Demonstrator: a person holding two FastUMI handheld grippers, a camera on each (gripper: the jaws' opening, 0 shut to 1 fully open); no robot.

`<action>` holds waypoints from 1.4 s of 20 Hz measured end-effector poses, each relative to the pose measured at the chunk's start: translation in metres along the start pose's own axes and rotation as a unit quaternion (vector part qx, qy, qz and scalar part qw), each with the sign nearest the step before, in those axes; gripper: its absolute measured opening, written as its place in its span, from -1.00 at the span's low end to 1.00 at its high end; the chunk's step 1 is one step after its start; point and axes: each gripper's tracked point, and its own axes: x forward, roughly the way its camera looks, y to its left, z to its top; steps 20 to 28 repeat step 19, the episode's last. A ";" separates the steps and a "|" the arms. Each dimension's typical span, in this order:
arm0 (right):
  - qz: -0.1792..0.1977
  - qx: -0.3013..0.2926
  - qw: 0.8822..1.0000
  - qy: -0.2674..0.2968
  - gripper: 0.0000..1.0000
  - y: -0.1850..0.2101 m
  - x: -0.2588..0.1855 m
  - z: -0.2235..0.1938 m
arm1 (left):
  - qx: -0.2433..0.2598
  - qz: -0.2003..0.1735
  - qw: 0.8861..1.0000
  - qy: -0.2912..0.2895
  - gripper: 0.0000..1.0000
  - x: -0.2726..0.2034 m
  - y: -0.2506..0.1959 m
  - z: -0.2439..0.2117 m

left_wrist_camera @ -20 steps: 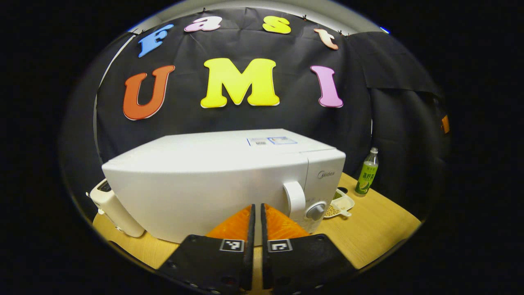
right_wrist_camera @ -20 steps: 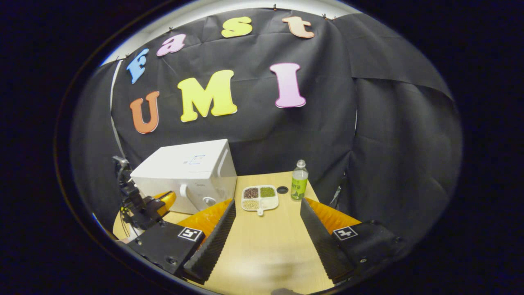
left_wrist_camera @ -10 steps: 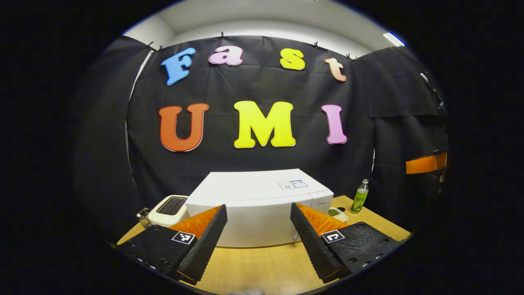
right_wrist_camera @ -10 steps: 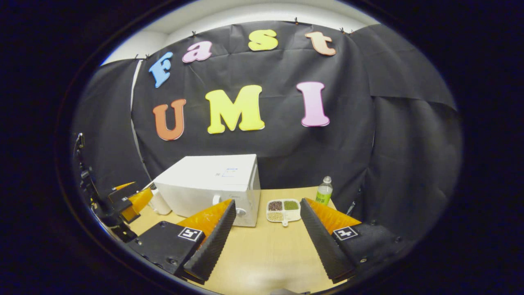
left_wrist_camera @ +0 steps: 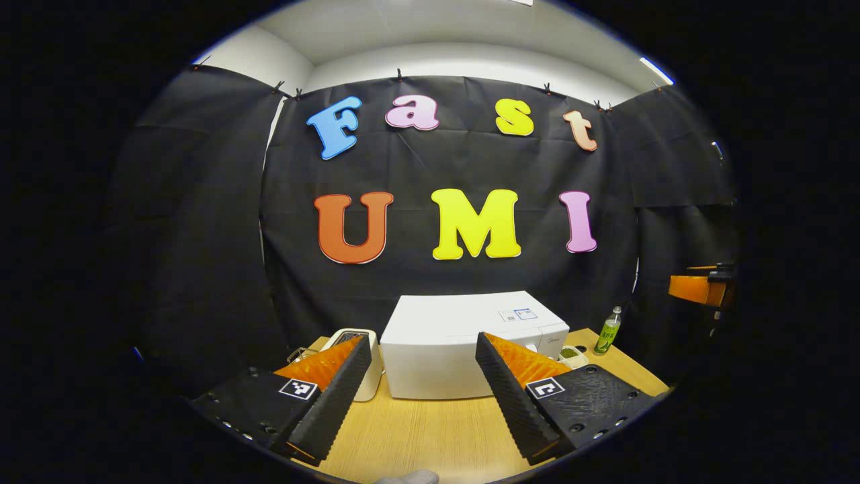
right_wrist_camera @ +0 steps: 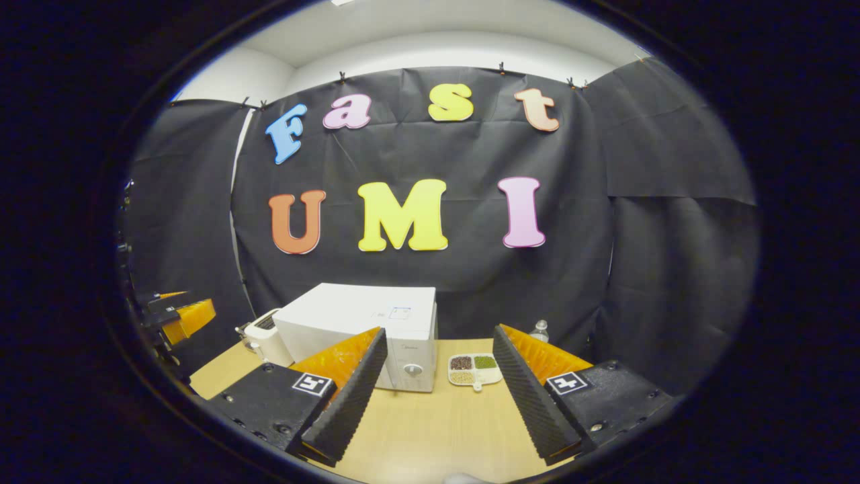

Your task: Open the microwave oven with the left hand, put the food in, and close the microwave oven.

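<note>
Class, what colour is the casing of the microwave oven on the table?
White. The microwave oven shows best in the right gripper view.

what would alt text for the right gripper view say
The right gripper, jaws wide open and empty, points over a light wooden table at a closed white box-shaped microwave oven. Right of the oven lies a white divided tray of grains; a white toaster stands to its left, and the left gripper shows at the far left.

Light wooden tabletop (right_wrist_camera: 430,430) spans view bottom. White toaster (right_wrist_camera: 267,339) at 8 o'clock on it. Clear plastic bottle with green label (left_wrist_camera: 609,331) at 4 o'clock in left gripper view. Black cloth wall (right_wrist_camera: 645,269) behind.
</note>
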 end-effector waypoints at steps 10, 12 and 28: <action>-0.012 0.003 0.999 -0.033 0.83 0.008 -0.022 0.034 | 0.012 0.003 0.999 -0.029 0.93 -0.020 0.013 0.041; -0.014 0.004 0.999 -0.035 0.83 0.009 -0.025 0.038 | 0.012 0.004 0.999 -0.034 0.93 -0.024 0.016 0.047; -0.013 0.000 0.999 -0.046 0.83 0.015 -0.033 0.055 | 0.011 0.012 0.999 -0.043 0.93 -0.032 0.029 0.056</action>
